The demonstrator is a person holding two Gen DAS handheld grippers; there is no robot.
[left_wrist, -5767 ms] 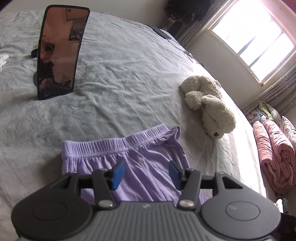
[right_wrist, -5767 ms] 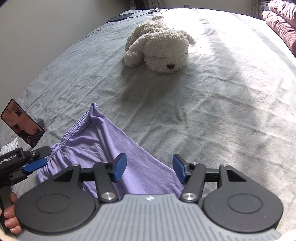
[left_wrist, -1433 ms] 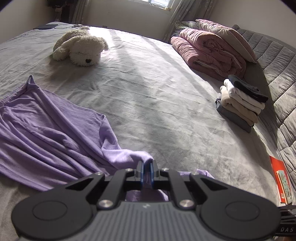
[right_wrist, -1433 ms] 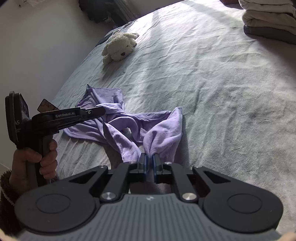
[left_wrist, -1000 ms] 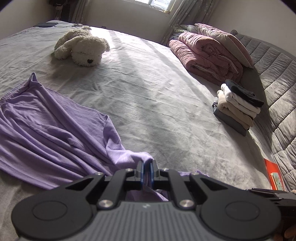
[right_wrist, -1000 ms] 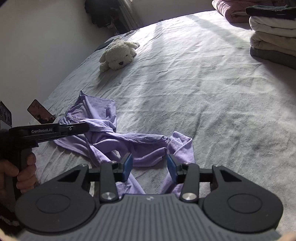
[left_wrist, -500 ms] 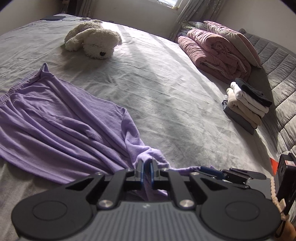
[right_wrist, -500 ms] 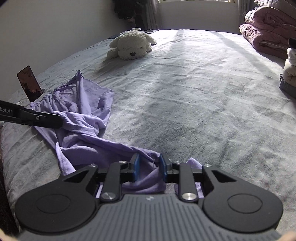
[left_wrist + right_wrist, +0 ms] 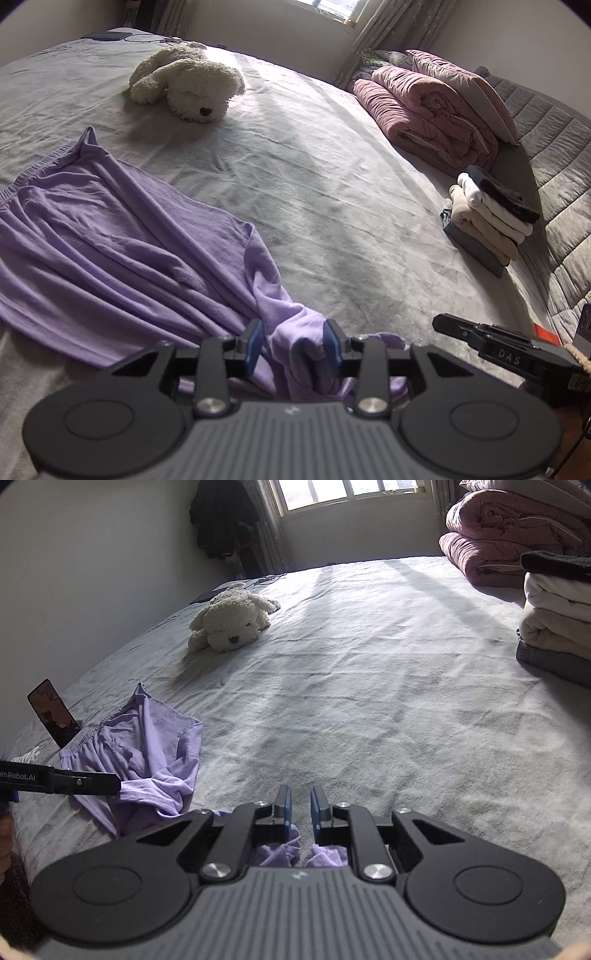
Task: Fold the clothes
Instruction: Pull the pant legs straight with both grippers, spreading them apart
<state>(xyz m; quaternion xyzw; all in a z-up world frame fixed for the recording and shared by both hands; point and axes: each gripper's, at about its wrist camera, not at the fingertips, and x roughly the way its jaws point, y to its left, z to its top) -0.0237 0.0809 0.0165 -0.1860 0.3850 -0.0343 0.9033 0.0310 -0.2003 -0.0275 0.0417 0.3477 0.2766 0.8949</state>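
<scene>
Purple trousers lie crumpled on the grey bed, waistband at the far left. My left gripper is open, and a bunched trouser leg end sits loose between its blue fingers. In the right wrist view the trousers lie at left, and another leg end shows at the base of my right gripper. That gripper is shut down to a narrow slit on this cloth. The left gripper's arm shows at the left edge. The right gripper shows low right in the left wrist view.
A white plush dog lies beyond the trousers. A stack of folded clothes and a rolled pink quilt stand at the right. A phone on a stand is by the waistband. A red item lies near the bed's edge.
My left gripper was shut on the leg end and has opened. The right gripper opened a second ago, dropped lower over the other leg end and closed to a slit.
</scene>
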